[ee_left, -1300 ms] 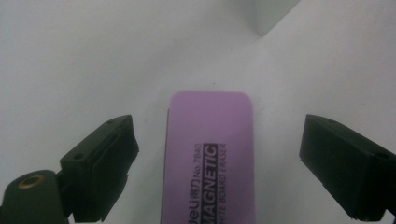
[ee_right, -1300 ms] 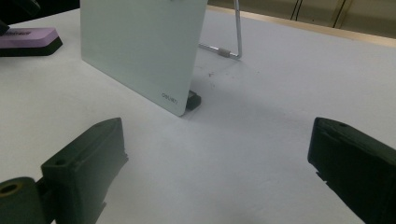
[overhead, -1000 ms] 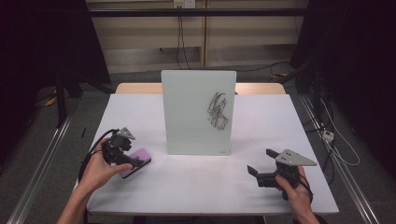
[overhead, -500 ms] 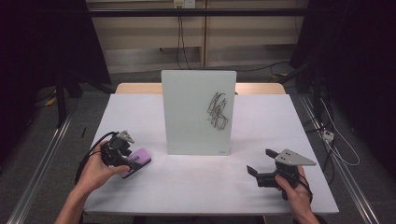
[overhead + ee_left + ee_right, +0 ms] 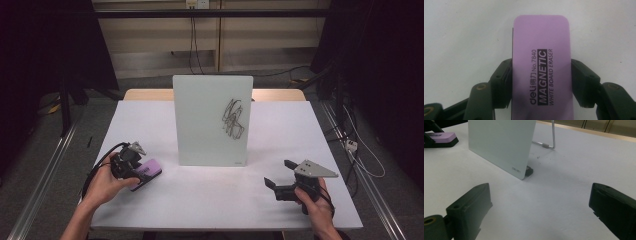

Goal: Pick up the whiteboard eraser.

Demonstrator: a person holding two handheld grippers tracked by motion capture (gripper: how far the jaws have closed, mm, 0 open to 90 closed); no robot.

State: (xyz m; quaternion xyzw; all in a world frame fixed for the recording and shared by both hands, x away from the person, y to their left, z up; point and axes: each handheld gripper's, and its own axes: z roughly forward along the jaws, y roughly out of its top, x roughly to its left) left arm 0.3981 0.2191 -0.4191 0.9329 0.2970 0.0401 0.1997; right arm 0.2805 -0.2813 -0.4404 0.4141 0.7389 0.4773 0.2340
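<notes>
In the high view, the purple eraser (image 5: 146,172) is seen lying on the white table (image 5: 210,205) near its left edge, with the left gripper (image 5: 131,169) set over it; its jaws have just been closing and are now pinched on the eraser. The whiteboard (image 5: 212,120) stands upright at the middle of the table, and the black scribble (image 5: 234,118) is drawn on its right half, so the marks lie to the right of and farther than the held eraser. The right gripper (image 5: 280,181) is held low at the near right, well apart from the board. In the left gripper view, the eraser (image 5: 541,65) is shown clamped across its short width, one pad pressed on each long side, so its long axis runs straight ahead along the jaws. In the right gripper view, the jaws are spread wide with nothing between them, and the board's (image 5: 499,145) lower corner and its wire stand (image 5: 546,143) are seen ahead. The left hand is judged the one placed for wiping.
</notes>
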